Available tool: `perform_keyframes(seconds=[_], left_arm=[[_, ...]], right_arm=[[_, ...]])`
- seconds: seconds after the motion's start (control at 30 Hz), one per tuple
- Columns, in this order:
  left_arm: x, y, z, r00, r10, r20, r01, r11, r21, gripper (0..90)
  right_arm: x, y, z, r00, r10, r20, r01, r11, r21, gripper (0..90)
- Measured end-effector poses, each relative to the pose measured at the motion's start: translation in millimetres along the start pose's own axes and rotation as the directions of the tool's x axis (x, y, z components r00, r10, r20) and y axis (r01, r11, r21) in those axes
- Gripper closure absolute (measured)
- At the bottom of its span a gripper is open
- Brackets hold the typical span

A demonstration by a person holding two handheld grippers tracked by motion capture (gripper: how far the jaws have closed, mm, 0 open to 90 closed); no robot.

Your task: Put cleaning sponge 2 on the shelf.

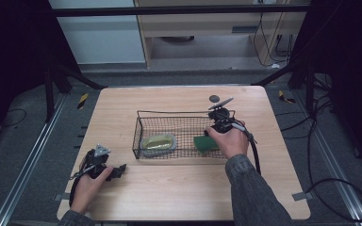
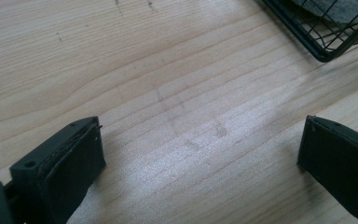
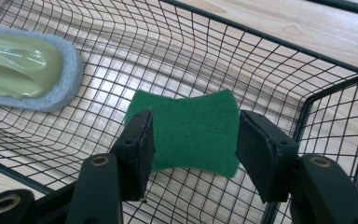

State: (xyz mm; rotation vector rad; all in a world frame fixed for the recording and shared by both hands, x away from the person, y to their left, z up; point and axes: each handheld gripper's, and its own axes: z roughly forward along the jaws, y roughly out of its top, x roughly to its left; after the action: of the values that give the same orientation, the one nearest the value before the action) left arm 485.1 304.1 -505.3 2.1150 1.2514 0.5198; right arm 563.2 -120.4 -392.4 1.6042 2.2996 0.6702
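Black jaws of the right tongs (image 3: 193, 140) pinch a green scouring pad (image 3: 191, 128) by its waisted middle, low inside the wire basket (image 3: 279, 60) at its right end; a grey-edged scrubber (image 3: 25, 70) lies at the basket's left end. Judging by this, the pad is being either set down or lifted. Left tongs (image 2: 200, 154) rest spread over the desk (image 2: 168, 93) near its front-left corner.

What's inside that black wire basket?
The wire basket holds a green scouring pad, pinched by the right gripper, and a pale green scrubber with a grey pad. Anything under them is hidden.
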Motion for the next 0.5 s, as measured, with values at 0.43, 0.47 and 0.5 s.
perform_keyframes(seconds=[0.43, 0.47, 0.5], left_arm=[[0.0, 0.1, 0.1, 1.0, 0.001, 0.001, -0.001, 1.0, 0.0, 0.0], [0.0, 0.1, 0.1, 1.0, 0.001, 0.001, -0.001, 1.0, -0.001, 0.0], [0.0, 0.1, 0.1, 1.0, 0.001, 0.0, -0.001, 1.0, 0.0, 0.0]], right_arm=[[0.7, -1.2, -1.6, 0.9999, -0.016, -0.003, 0.016, 1.0, -0.013, 41.0], [1.0, -1.5, -1.6, 0.9998, -0.02, 0.0, 0.02, 1.0, -0.016, 40.5], [1.5, -1.6, -1.7, 0.9998, -0.021, -0.002, 0.021, 1.0, -0.016, 39.3]])
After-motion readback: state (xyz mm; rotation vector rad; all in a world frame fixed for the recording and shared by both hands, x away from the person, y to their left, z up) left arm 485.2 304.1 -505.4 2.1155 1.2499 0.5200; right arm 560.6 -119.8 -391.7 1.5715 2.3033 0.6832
